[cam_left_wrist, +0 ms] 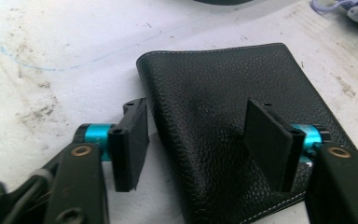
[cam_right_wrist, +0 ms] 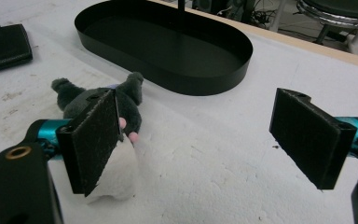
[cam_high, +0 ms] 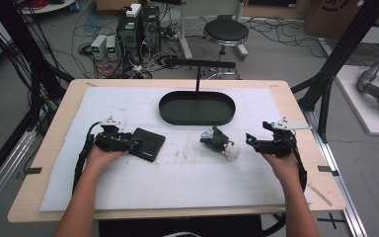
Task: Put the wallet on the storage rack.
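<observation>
A black leather wallet (cam_high: 148, 143) lies flat on the white mat left of centre. My left gripper (cam_high: 134, 145) is at its left edge, open; in the left gripper view the wallet (cam_left_wrist: 223, 116) lies under and between the two pads, which stand apart over its near end. A small grey and white plush toy (cam_high: 220, 142) lies right of centre. My right gripper (cam_high: 249, 140) is just right of it, open. In the right gripper view the plush toy (cam_right_wrist: 121, 140) sits partly behind the left pad (cam_right_wrist: 92, 140), with bare mat between the pads.
A black oval tray (cam_high: 197, 107) stands at the back centre of the mat, also seen as the tray (cam_right_wrist: 168, 46) beyond the toy. A black post with a crossbar (cam_high: 198, 64) rises behind it. Bare white mat (cam_high: 177, 182) runs along the front.
</observation>
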### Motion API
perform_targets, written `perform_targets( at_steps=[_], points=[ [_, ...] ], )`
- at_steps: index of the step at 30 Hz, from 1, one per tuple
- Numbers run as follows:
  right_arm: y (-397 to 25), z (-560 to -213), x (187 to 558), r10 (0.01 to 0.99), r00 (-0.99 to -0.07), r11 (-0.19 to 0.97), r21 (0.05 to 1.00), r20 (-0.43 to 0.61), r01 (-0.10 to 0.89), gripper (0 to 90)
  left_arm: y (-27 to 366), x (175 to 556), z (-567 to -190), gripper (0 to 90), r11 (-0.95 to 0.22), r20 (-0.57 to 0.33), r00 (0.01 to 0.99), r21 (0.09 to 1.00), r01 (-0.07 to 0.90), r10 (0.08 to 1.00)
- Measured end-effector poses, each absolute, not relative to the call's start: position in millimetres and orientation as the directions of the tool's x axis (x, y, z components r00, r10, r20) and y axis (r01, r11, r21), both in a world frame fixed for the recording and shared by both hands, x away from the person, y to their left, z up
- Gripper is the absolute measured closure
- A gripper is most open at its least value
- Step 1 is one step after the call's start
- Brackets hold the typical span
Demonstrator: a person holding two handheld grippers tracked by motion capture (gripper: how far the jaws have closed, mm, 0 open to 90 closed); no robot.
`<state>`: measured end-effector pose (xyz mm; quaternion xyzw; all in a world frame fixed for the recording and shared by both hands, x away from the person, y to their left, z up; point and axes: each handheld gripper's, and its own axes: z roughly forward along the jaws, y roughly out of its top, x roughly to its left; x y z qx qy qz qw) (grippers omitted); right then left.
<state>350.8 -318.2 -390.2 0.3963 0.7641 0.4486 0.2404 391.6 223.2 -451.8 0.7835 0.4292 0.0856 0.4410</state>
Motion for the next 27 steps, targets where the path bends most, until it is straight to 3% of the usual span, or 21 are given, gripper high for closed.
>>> perform_targets(
  at_steps=[4, 9, 14, 27],
  points=[
    [-318, -390, 351, 0.82, -0.573, 0.287, 0.873, -0.011, 0.394, 16.5, 228, 393, -453, 56.7, -0.199, -0.298, 0.6, 0.757, 0.622, 0.743],
    [-318, -391, 351, 0.821, -0.57, 0.288, 0.872, -0.012, 0.397, 16.5, 230, 391, -452, 74.2, -0.18, -0.3, 0.594, 0.768, 0.614, 0.747],
    [-317, -392, 351, 0.82, -0.572, 0.289, 0.868, -0.007, 0.404, 16.5, 229, 387, -444, 79.6, -0.2, -0.258, 0.603, 0.785, 0.586, 0.755],
    [-315, -394, 351, 0.816, -0.578, 0.285, 0.869, 0.002, 0.405, 16.5, 211, 385, -399, 82.2, -0.15, -0.294, 0.702, 0.854, 0.497, 0.649]
  ],
)
